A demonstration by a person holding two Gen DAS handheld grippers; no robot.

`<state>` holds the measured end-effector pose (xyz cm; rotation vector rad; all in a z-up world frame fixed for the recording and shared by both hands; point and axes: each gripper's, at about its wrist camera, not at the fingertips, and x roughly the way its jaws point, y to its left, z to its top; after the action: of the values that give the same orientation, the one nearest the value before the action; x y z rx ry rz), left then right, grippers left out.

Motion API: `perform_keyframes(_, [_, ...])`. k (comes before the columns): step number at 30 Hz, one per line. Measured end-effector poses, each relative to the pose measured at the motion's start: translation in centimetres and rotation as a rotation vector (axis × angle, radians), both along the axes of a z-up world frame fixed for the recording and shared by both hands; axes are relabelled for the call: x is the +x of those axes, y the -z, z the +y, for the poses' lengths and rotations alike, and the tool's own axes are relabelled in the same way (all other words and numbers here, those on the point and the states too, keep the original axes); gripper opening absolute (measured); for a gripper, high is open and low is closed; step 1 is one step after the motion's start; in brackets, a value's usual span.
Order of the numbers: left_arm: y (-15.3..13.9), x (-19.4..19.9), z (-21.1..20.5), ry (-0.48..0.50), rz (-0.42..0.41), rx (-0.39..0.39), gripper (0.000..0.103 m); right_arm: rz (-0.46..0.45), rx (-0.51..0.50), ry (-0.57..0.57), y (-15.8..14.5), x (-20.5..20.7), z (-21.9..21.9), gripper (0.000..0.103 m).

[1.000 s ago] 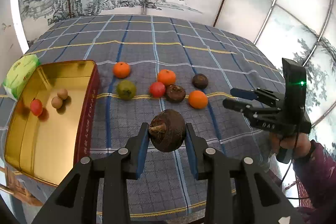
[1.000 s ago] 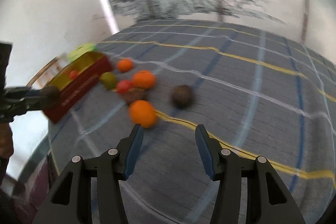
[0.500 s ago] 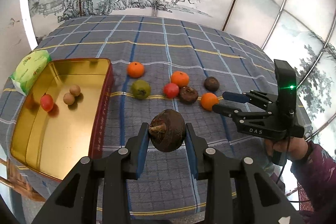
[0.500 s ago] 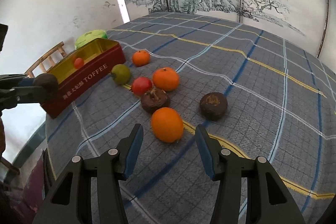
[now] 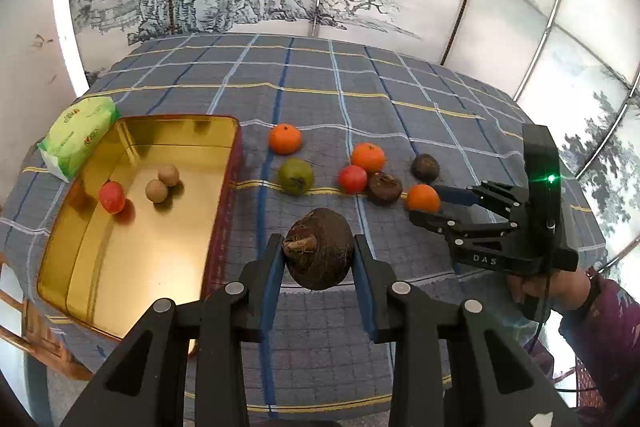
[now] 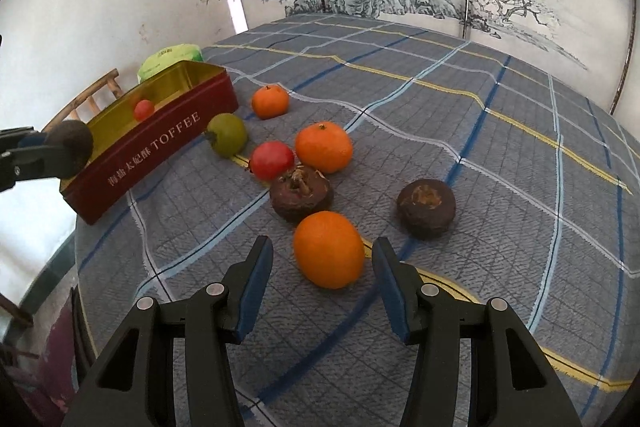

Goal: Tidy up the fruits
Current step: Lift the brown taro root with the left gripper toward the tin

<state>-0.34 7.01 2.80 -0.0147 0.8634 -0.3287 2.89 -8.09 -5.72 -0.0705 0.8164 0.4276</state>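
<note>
Item 1: my left gripper, clenched on a dark brown round fruit with a dry stem, held above the blue plaid tablecloth, with the red-sided gold-lined toffee tin at its 9 o'clock.

Item 2: my right gripper, released, fingers either side of a smooth round orange on the cloth.

Item 3: tin contents, one small red fruit and two small tan round fruits.
</note>
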Motion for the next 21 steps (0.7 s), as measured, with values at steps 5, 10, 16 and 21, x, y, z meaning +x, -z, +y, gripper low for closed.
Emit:
perform_keyframes(5, [-0.2, 0.1, 1.1, -0.026, -0.003, -0.018, 0.030, -0.001, 0.005, 0.005, 0.1, 0.1, -0.1, 0.053])
perform_keyframes(10, [-0.5, 0.3, 2.6, -0.056, -0.007, -0.017, 0.030, 0.000, 0.017, 0.001, 0.2, 0.1, -0.3, 0.053])
perform_keyframes(16, [-0.8, 0.5, 4.5, -0.094, -0.013, -0.017, 0.030, 0.003, 0.003, -0.011, 0.3, 0.2, 0.1, 0.053])
perform_keyframes(21, [-0.8, 0.7, 5.4, -0.112, -0.015, -0.002, 0.030, 0.006, -0.005, -0.013, 0.3, 0.6, 0.4, 0.053])
